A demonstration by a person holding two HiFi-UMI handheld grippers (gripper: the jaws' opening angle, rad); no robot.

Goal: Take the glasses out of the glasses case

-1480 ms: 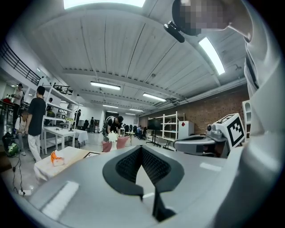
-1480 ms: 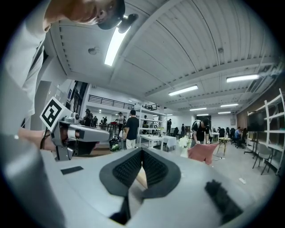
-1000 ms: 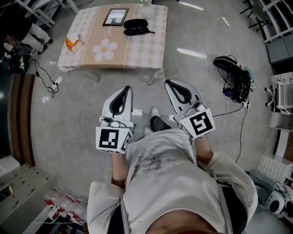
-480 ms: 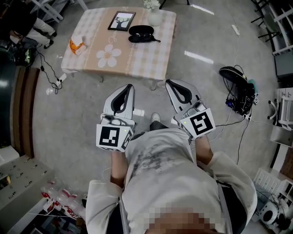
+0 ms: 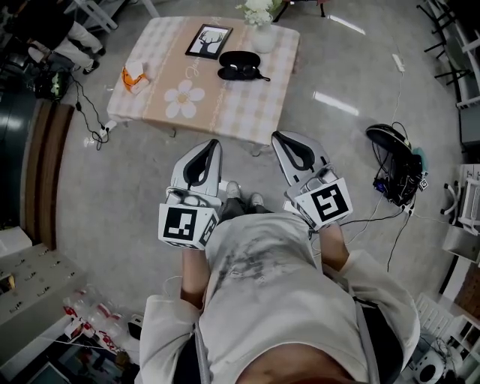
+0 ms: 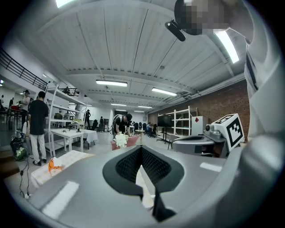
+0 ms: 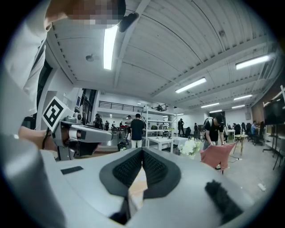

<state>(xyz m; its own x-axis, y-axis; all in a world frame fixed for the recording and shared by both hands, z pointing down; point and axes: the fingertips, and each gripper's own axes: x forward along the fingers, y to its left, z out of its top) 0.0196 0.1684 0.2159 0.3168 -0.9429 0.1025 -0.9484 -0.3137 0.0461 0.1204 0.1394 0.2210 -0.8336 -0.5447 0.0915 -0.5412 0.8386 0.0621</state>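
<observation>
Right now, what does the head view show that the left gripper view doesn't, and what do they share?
Only the head view shows the black glasses case on the table, near a framed picture. Only the left gripper view shows ceiling lights, shelving and a person standing far off. Both show the table, its white flowers, an orange object, and the left gripper and right gripper, each shut and empty.
</observation>
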